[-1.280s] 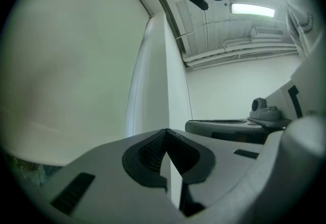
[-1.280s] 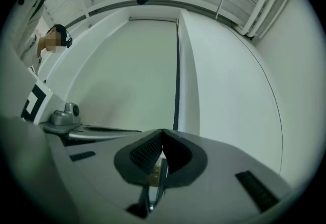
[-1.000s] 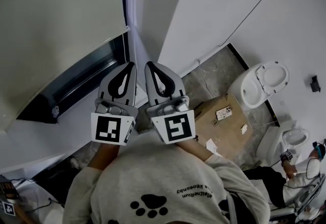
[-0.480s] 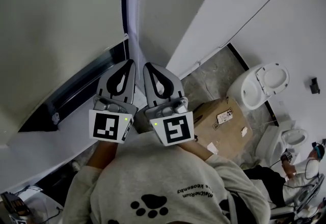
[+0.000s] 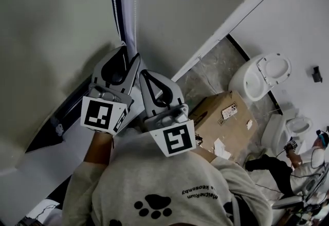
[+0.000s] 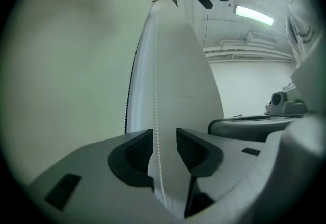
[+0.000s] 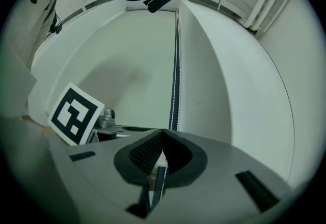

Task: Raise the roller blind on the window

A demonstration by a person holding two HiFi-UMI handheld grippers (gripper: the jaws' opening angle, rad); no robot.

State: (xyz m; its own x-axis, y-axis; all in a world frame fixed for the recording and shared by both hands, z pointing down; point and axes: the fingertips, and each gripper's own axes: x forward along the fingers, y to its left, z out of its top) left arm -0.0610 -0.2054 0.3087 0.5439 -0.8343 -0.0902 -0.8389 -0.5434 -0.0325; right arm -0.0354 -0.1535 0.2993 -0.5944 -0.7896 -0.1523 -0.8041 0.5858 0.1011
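The pale roller blind fills the left of the head view, with its white bead chain hanging along its right edge. My left gripper reaches up at the chain. Its jaws have just been opening. In the left gripper view the bead chain runs free between the left gripper's dark ribbed pads, which stand apart from it. My right gripper sits just below and to the right. In the right gripper view the right gripper is shut on the bead chain, which comes out again below the pads.
A dark strip of window shows under the blind, above a white sill. A cardboard box stands on the floor to the right. Beyond it are two white toilets, and a seated person is at the lower right.
The left gripper has moved up and left along the chain, ahead of the right one, and its jaws now stand apart. The right gripper has shifted a little and stays shut.
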